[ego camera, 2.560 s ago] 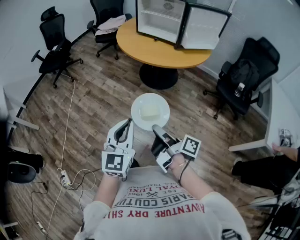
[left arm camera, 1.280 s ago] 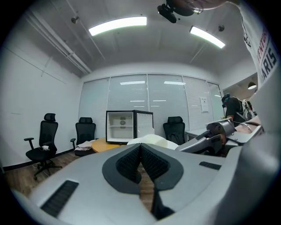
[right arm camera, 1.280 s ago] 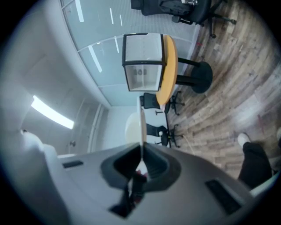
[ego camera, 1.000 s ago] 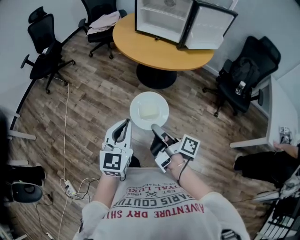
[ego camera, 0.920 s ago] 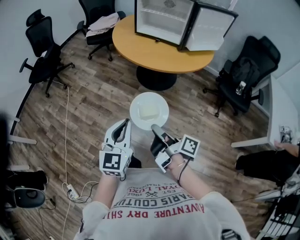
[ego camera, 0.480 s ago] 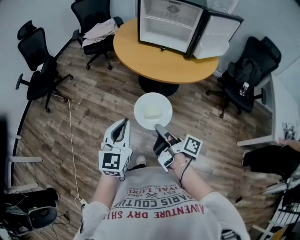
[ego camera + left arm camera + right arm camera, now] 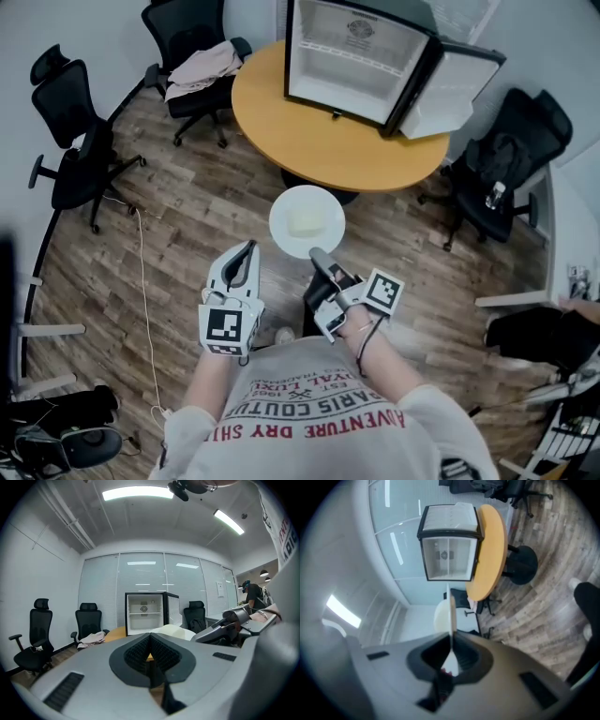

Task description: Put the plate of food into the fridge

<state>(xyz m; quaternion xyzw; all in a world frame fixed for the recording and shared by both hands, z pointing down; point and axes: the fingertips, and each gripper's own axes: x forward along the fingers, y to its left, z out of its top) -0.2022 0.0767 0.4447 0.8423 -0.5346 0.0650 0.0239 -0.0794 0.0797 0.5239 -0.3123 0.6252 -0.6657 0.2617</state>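
Note:
A white plate [image 7: 307, 221] carrying a pale slab of food [image 7: 305, 222] hangs level over the wooden floor. My right gripper [image 7: 317, 255] is shut on its near rim; in the right gripper view the plate [image 7: 451, 616] stands edge-on between the jaws. My left gripper [image 7: 247, 253] is beside it on the left, shut and holding nothing; its own view shows the pads [image 7: 149, 649] meeting. The small black fridge [image 7: 361, 58] stands open on the round wooden table [image 7: 323, 122] ahead, with white shelves inside and its door [image 7: 452, 92] swung to the right.
Black office chairs stand around the table: two at the left [image 7: 66, 131], one with clothes [image 7: 199, 66] at the back, one at the right [image 7: 502, 164]. A cable [image 7: 141, 281] runs along the floor at the left. A white desk edge [image 7: 553, 244] is at the right.
The view has come closer to the table and fridge, which sit larger and lower in the head view. Plate and both grippers keep the same places relative to my body.

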